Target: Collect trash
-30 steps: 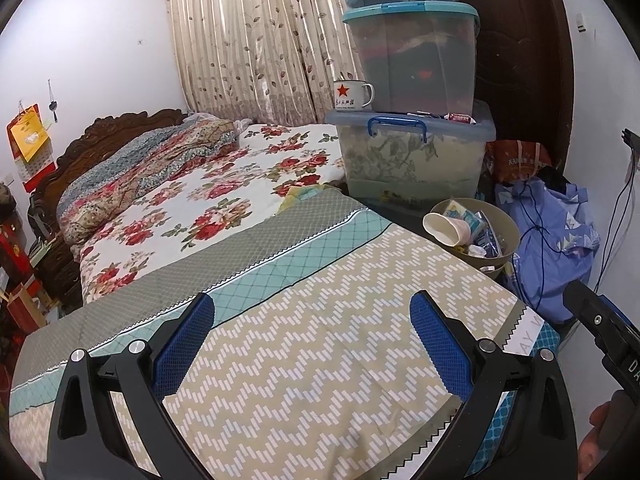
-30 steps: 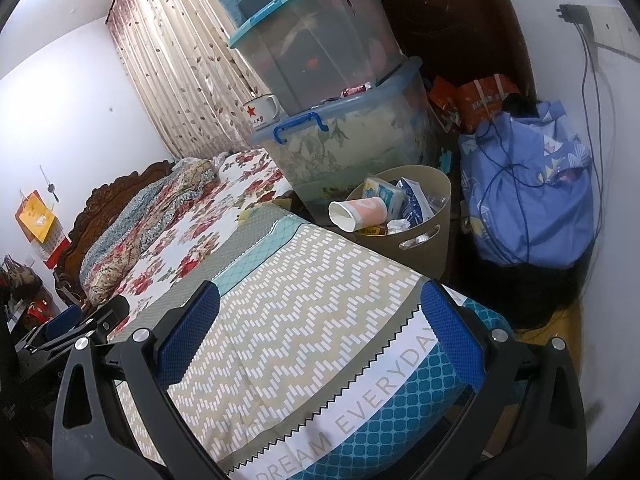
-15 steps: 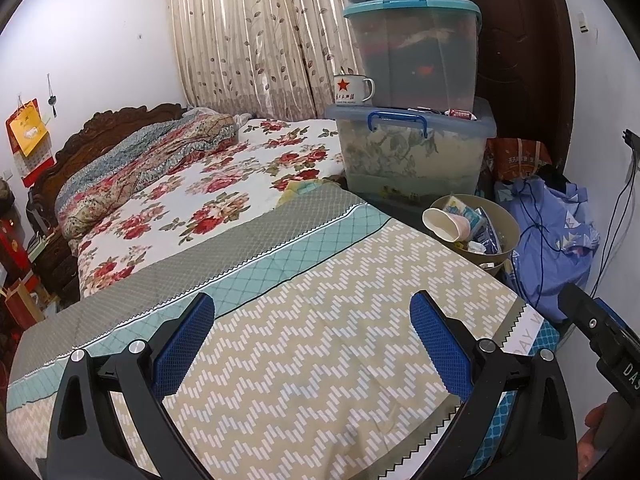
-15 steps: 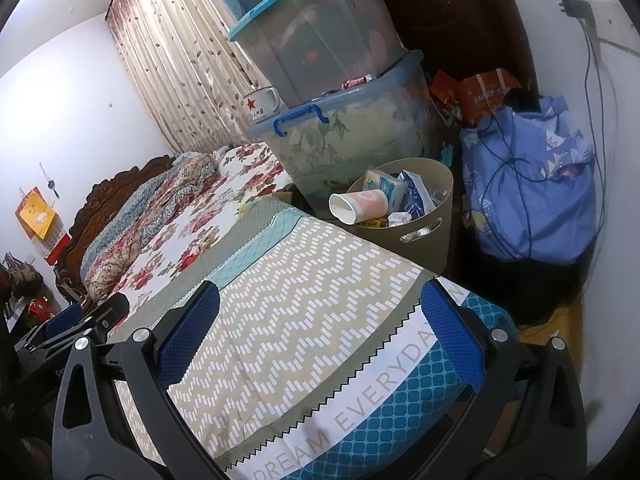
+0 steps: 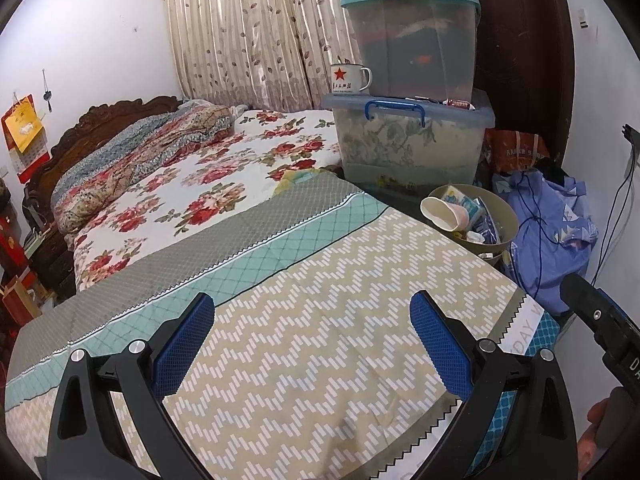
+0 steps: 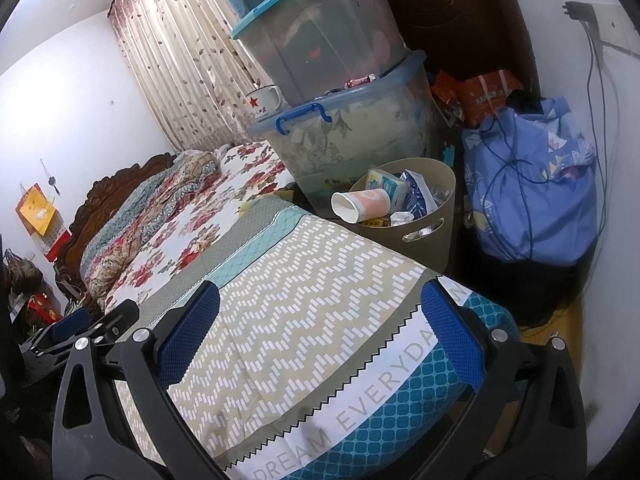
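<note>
A tan waste bin point(image 6: 434, 216) stands on the floor beside the bed's far corner, filled with trash: a paper cup point(image 6: 360, 205) lying on its side on top, and white and blue wrappers point(image 6: 404, 192). The bin also shows in the left wrist view point(image 5: 502, 216), with the cup point(image 5: 442, 212). My left gripper point(image 5: 312, 344) is open and empty, above the zigzag-patterned bedspread point(image 5: 320, 320). My right gripper point(image 6: 320, 328) is open and empty, above the bed's corner, short of the bin. The right gripper's body shows at the right edge of the left wrist view point(image 5: 600, 328).
Stacked clear storage boxes point(image 5: 408, 92) with an enamel mug point(image 5: 350, 78) stand behind the bin. A blue cloth bag point(image 6: 532, 200) with a cord sits right of the bin against the wall. A floral bed point(image 5: 192, 184) and wooden headboard lie to the left.
Both grippers have drawn back and risen slightly; the bin and boxes sit a little farther away in view. Both stay open and empty.
</note>
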`<state>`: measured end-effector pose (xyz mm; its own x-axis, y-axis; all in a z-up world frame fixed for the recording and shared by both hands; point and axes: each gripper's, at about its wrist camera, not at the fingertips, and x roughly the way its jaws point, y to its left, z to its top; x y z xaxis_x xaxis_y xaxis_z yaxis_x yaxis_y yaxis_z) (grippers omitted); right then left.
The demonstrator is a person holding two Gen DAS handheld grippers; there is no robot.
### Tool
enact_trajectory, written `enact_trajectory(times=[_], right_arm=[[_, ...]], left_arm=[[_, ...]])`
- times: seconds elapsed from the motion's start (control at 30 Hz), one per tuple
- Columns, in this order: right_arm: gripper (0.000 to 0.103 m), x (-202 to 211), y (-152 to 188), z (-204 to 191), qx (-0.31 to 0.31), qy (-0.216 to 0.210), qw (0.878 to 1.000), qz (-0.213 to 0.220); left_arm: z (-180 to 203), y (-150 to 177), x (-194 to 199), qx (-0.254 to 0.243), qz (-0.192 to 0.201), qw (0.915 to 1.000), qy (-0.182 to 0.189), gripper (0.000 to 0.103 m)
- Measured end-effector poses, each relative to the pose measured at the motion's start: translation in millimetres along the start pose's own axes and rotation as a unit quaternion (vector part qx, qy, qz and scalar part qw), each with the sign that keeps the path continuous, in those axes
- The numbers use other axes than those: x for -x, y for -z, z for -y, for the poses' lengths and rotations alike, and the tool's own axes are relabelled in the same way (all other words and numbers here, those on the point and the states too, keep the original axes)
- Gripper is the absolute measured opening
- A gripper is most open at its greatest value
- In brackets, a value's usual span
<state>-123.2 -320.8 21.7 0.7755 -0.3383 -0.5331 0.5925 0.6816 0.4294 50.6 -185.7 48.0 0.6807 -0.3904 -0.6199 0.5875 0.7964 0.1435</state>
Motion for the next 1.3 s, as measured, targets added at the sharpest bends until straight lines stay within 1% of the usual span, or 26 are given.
enact_trajectory(times=[0.63, 0.97, 1.3], right_arm=[[0.099, -0.8, -1.7, -3.7, 0.004, -0.001, 1.000, -0.004], [0.099, -0.4, -1.5, -4.8, 0.005, -0.001, 1.000, -0.004], [0.099, -1.4, -3.2, -4.7, 0.008, -0.003, 1.000, -0.003]], left_arm=[[-0.5, 6.4, -3.7, 0.000, -0.011, 0.9999, 0.006, 0.094], [1.1, 8.8, -4.2, -0.004, -0.010, 0.9999, 0.000, 0.094], [-1.1, 8.3, -5.3, -0.004, -0.012, 0.9999, 0.000, 0.094]])
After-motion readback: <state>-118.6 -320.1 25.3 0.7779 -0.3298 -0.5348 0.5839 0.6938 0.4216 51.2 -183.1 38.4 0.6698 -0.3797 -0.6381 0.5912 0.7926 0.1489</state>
